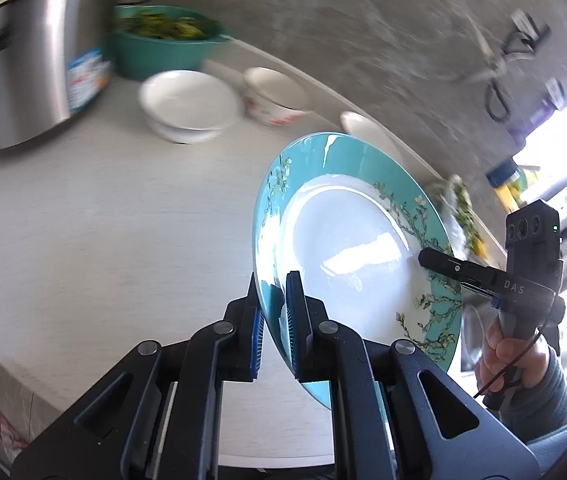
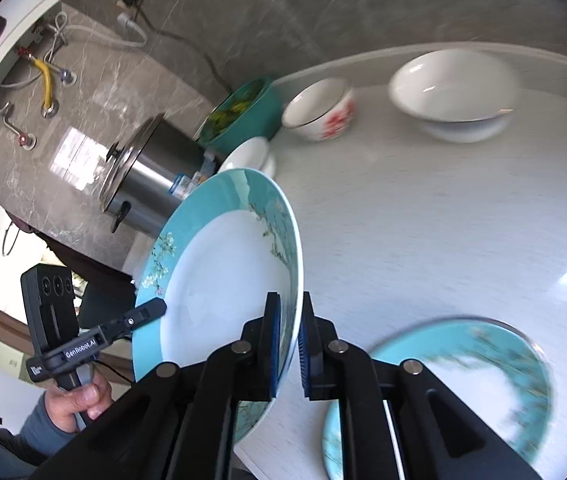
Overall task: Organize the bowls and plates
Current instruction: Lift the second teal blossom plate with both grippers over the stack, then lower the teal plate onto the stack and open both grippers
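While the left gripper [image 1: 276, 320] is clamping the near rim of a teal floral plate [image 1: 347, 240], the right gripper [image 1: 423, 258] is pinching its far rim, holding it tilted above the counter [image 1: 103, 220]; two white bowls [image 1: 189, 104] are sitting loose beyond. From the right wrist, the right gripper [image 2: 288, 344] is biting the same plate [image 2: 219, 280], while a second teal plate [image 2: 483, 380] is lying below, so stacking looks barely begun.

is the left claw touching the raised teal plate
Touching. The left wrist view shows the left claw with its blue pads clamped on both faces of the teal plate's rim.
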{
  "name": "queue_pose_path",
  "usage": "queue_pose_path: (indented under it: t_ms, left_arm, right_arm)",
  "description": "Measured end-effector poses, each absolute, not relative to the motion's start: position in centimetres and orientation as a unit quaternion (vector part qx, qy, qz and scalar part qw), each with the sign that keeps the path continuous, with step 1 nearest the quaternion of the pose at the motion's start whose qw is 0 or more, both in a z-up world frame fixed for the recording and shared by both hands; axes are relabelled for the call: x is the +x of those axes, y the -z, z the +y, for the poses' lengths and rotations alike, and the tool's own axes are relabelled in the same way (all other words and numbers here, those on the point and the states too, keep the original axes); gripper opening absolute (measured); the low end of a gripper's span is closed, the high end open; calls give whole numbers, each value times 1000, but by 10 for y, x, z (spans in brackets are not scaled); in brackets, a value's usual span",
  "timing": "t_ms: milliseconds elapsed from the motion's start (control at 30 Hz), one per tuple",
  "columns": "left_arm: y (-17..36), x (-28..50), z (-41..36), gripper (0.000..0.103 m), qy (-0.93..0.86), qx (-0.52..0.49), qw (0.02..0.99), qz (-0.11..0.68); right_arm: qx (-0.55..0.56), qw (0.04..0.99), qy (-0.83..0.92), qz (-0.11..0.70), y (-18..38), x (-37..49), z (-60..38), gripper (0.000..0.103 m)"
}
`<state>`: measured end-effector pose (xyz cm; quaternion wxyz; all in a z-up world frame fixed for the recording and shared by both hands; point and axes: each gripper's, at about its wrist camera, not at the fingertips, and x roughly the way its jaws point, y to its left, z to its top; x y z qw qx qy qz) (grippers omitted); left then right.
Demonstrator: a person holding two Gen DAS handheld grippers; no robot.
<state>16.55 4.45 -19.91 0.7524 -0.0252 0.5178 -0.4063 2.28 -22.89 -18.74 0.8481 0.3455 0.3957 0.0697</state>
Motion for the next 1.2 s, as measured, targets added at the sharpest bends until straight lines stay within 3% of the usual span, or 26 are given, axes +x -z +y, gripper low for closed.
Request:
queue_pose_path:
  t_ms: [500,1200]
  left_arm:
    - [227,79,-71,9,495,80,682,532]
    - [287,47,-108,13,487,164,667,539]
  right_arm:
    - [374,842,52,385,219,-105,-300,13]
    - [326,839,84,429,264,-130,-295,15]
